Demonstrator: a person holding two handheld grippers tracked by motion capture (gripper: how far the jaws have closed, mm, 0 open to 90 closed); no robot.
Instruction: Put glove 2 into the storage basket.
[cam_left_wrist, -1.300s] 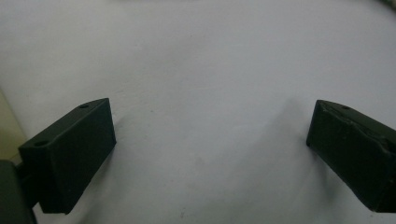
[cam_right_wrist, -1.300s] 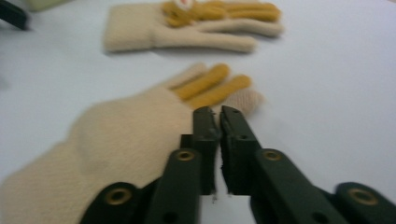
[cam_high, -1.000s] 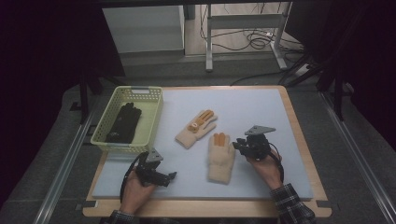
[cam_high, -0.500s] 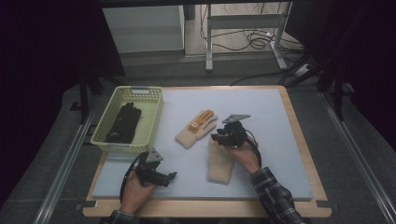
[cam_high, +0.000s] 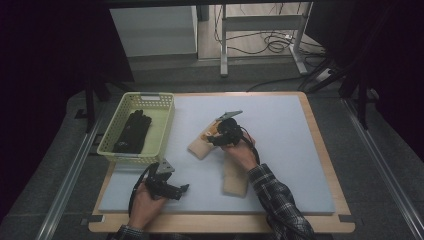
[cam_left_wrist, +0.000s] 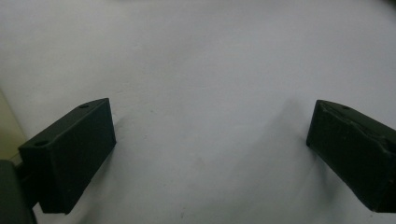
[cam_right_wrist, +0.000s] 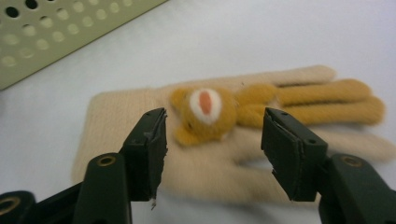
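A beige knitted glove (cam_right_wrist: 116, 126) with an orange bear (cam_right_wrist: 205, 112) on its back lies flat on the pale blue mat (cam_high: 280, 145). My right gripper (cam_right_wrist: 215, 119) hovers just over it, jaws astride the bear and not pressing on it; they have just been opening. From above, my right gripper (cam_high: 213, 141) covers this glove (cam_high: 197, 148). A second beige glove (cam_high: 235, 184) lies under my right forearm. Near the front of the mat my left gripper (cam_high: 181, 189) rests with its jaws wide open; the left gripper (cam_left_wrist: 210, 121) has only bare mat between them.
A pale green perforated basket (cam_high: 150, 96) stands at the mat's left edge with a black glove (cam_high: 132, 131) in it. Its wall (cam_right_wrist: 70, 37) lies just beyond the beige glove. A wooden border (cam_high: 325, 160) frames the mat.
My right gripper has moved left, from beside the near glove to over the far glove, and its jaws have spread wider. The left hand has stayed put.
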